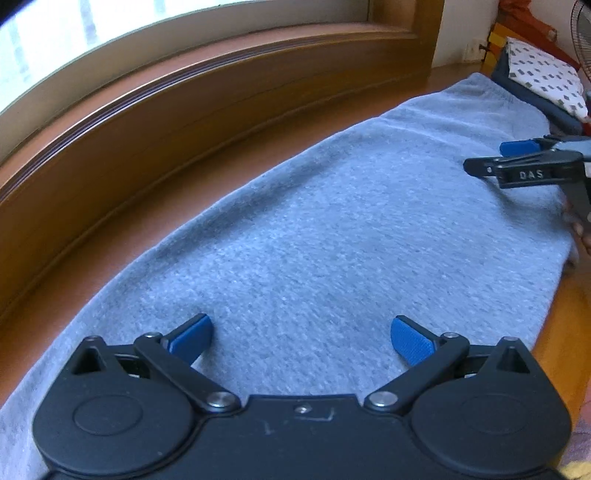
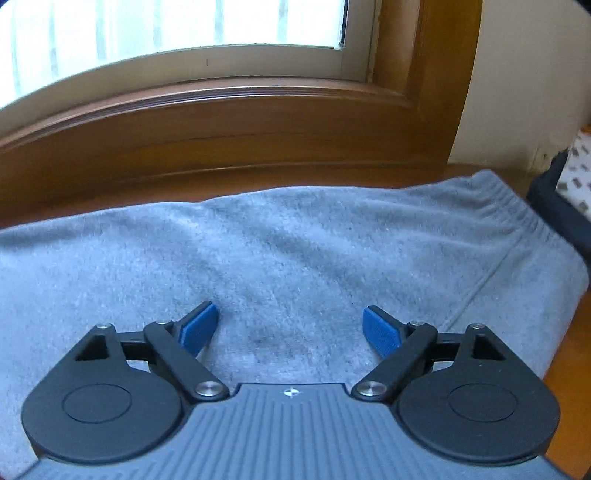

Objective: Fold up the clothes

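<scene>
Here, grey sweatpants (image 1: 332, 236) lie flat on a wooden ledge (image 1: 229, 147) under the window (image 2: 177, 29), elastic waistband (image 2: 495, 210) at 2 o'clock in the right wrist view. Left gripper (image 1: 301, 341) hangs over the cloth, jaws wide, nothing between them. Right gripper (image 2: 291, 332), jaws likewise wide and empty; "DAS" reads on its finger at 3 o'clock in the left view. Patterned folded fabric (image 1: 543, 77) at 1 o'clock.

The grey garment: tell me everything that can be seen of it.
The grey garment is soft, heathered, fleece-like knit, spread flat on a wooden surface below a wood-framed window. A gathered elastic band ends its right side, with a stitched seam running beside it. Shallow wrinkles cross the middle. Both tools sit above it, open and holding nothing; whether they touch it cannot be told. A dark folded item lies at its far end.
</scene>
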A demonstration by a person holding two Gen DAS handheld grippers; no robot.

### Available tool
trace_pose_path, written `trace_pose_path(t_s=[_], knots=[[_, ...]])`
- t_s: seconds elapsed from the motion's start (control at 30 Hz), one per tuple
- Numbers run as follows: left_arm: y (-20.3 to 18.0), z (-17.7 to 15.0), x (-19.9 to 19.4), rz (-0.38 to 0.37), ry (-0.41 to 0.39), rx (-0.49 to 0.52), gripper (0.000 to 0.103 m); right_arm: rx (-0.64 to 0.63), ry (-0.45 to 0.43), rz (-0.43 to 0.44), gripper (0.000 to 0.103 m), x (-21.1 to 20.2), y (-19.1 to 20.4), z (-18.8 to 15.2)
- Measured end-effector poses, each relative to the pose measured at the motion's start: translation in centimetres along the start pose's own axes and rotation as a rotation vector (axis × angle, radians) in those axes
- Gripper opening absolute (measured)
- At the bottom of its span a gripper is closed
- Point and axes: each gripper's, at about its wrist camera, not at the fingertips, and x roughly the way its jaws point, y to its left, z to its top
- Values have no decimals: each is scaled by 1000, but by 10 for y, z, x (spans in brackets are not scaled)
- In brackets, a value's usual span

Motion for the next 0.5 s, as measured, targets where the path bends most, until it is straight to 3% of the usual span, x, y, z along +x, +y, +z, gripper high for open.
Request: trace_pose_path(t_s=[0.1, 0.2, 0.33, 0.4, 0.5], knots=[[15, -9, -19, 6, -22, -50, 100, -38, -8, -16, 66, -11, 23, 11], [47, -27, -43, 95, -53, -114, 100, -74, -78, 156, 66, -42, 64, 22], [109, -67, -66, 254, -17, -233, 100, -195, -77, 405, 65, -56, 144, 27], [139, -88, -69, 330, 12, -285, 100, -239, -58, 466, 64, -43, 183, 32], [180, -121, -79, 422, 63, -353, 100, -254, -3, 492, 60, -17, 241, 31]])
